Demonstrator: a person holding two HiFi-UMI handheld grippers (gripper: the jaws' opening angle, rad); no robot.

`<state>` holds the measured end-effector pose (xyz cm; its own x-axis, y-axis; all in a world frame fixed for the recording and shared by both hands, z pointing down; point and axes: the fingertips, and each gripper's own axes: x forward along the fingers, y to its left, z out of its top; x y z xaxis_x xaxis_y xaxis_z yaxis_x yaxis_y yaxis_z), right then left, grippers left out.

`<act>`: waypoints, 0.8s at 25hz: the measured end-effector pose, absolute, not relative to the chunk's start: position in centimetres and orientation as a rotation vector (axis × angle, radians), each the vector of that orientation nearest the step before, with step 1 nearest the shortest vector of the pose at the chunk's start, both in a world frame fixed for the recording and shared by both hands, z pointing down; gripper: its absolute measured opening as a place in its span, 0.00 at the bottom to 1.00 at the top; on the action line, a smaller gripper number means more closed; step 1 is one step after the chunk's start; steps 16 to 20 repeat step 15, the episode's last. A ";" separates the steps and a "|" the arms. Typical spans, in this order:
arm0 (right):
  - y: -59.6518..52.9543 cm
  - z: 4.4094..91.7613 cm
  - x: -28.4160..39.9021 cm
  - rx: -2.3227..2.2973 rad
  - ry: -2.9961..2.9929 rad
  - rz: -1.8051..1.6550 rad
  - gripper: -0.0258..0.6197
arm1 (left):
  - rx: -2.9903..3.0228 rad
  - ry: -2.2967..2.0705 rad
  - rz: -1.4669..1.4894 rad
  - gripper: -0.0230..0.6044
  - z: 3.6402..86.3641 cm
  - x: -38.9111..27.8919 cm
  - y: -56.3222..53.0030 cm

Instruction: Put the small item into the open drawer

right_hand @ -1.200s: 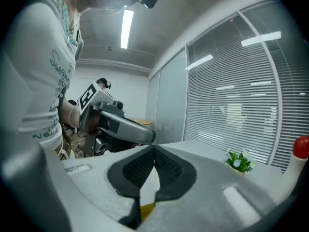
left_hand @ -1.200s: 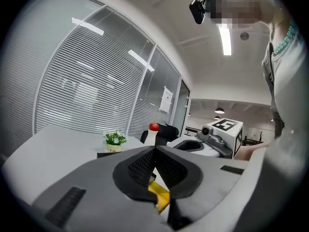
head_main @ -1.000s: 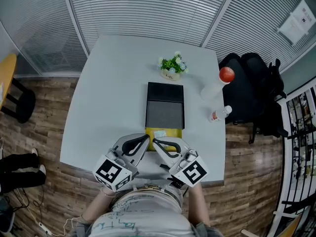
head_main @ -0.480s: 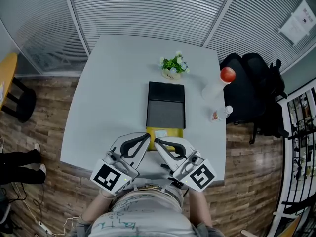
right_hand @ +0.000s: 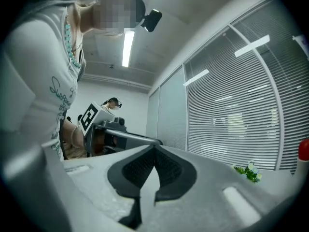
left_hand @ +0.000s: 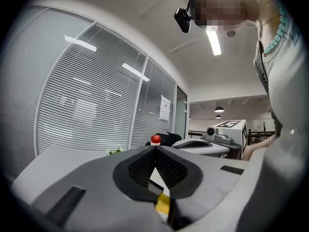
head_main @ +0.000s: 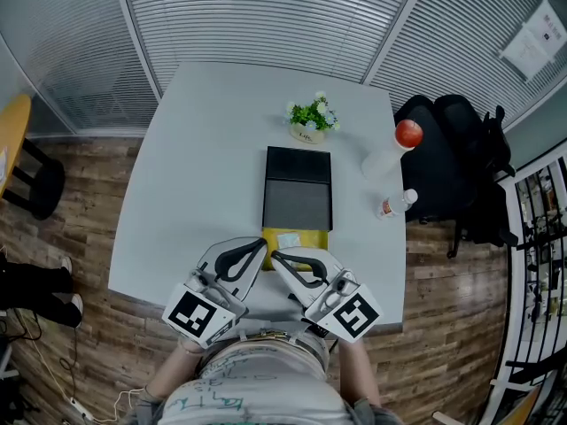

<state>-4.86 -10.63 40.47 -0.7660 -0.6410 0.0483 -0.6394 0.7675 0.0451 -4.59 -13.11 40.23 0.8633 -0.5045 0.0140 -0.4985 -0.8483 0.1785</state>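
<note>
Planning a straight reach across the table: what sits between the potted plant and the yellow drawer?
Only the black box, seen in the head view: the yellow drawer meets its near edge, the potted plant stands beyond its far edge.

A white table (head_main: 177,175) stands on a wood-plank floor (head_main: 71,264) against glass partition walls (head_main: 266,16) covered by horizontal blinds, with a black office chair (head_main: 452,158) at its right, papers (head_main: 534,38) stuck to the glass, and a strip light (right_hand: 128,47) overhead.
</note>
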 end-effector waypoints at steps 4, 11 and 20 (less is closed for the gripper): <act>-10.5 40.6 -4.8 1.050 -2.890 -0.035 0.04 | 2.851 -0.779 -0.043 0.03 40.4 -4.6 -13.1; -10.7 40.6 -4.7 1.051 -2.894 -0.025 0.04 | 2.848 -0.782 -0.028 0.03 40.6 -4.5 -13.1; -10.8 40.5 -4.6 1.051 -2.906 -0.020 0.04 | 2.841 -0.792 -0.018 0.03 40.7 -4.5 -13.2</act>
